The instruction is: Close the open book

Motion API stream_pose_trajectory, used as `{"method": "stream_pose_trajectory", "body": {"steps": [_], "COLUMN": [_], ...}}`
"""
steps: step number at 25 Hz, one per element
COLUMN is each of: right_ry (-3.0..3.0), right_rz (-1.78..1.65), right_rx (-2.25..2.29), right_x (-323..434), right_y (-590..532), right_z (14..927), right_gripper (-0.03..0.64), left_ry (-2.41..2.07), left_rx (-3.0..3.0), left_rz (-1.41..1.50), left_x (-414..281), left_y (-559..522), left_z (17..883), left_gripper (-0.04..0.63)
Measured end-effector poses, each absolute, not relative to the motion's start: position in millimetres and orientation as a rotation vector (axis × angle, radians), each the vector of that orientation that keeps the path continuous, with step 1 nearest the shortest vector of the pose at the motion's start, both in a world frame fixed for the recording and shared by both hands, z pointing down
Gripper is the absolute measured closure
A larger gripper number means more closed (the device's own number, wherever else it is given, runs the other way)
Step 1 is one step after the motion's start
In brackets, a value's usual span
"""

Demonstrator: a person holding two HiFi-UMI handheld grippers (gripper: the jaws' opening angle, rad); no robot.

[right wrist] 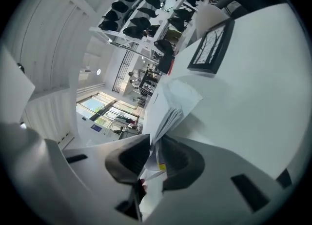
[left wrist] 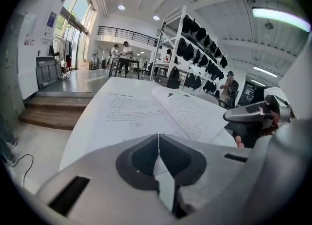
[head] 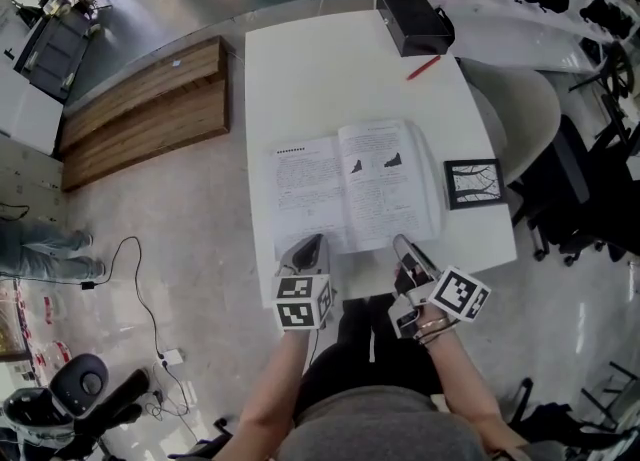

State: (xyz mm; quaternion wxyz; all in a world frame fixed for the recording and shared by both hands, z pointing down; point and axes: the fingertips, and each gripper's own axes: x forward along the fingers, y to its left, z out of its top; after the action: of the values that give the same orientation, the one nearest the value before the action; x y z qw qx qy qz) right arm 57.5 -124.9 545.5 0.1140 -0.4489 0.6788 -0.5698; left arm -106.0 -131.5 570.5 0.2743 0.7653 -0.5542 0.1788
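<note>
An open book (head: 350, 184) with printed text and small diagrams lies flat in the middle of the white table (head: 330, 69). My left gripper (head: 308, 243) is at the near edge of the left page. In the left gripper view its jaws (left wrist: 159, 135) meet tip to tip with a thin strip of page between them, and the left page (left wrist: 136, 114) stretches ahead. My right gripper (head: 404, 245) is at the near edge of the right side. In the right gripper view it (right wrist: 156, 139) is pinched on a fanned stack of right-hand pages (right wrist: 178, 99), lifted a little off the table.
A black-framed picture (head: 473, 183) lies just right of the book. A red pen (head: 423, 67) and a black box (head: 413, 19) sit at the far end of the table. A wooden platform (head: 145, 114) runs along the floor on the left; chairs stand to the right.
</note>
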Motion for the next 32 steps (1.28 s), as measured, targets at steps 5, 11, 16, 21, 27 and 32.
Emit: {"method": "stream_pose_trajectory", "body": {"steps": [5,11,16,21,27,32], "right_ry": [2.070,2.237,2.359,2.489,2.634,2.749], "right_rz": [-1.630,-1.524,-1.451,-1.391,-1.321,-1.274], "right_rx": [-1.304,-1.302,-1.288,-1.259,-1.220,-1.176], "right_x": [48,37,28,16,3,-12], "right_y": [-125,-128,-129,-128,-126,-127], "right_z": [536,525,515,509,505,503], "right_gripper": [0.552,0.566,0.571,0.575,0.580,0.586], "left_ry": [-1.515,-1.537,-1.568,-1.598,-1.634,-1.670], "left_rx": [2.051,2.016,1.992,1.966,1.940,1.908], "left_rz": [0.461,0.412,0.409,0.396,0.375,0.355], "left_x": [-110,-117,-124,-132,-137,-146], "left_y": [-131,-128,-124,-121,-117,-112], "left_z": [567,564,563,562,559,557], "left_gripper": [0.588,0.588,0.588,0.588,0.588,0.588]}}
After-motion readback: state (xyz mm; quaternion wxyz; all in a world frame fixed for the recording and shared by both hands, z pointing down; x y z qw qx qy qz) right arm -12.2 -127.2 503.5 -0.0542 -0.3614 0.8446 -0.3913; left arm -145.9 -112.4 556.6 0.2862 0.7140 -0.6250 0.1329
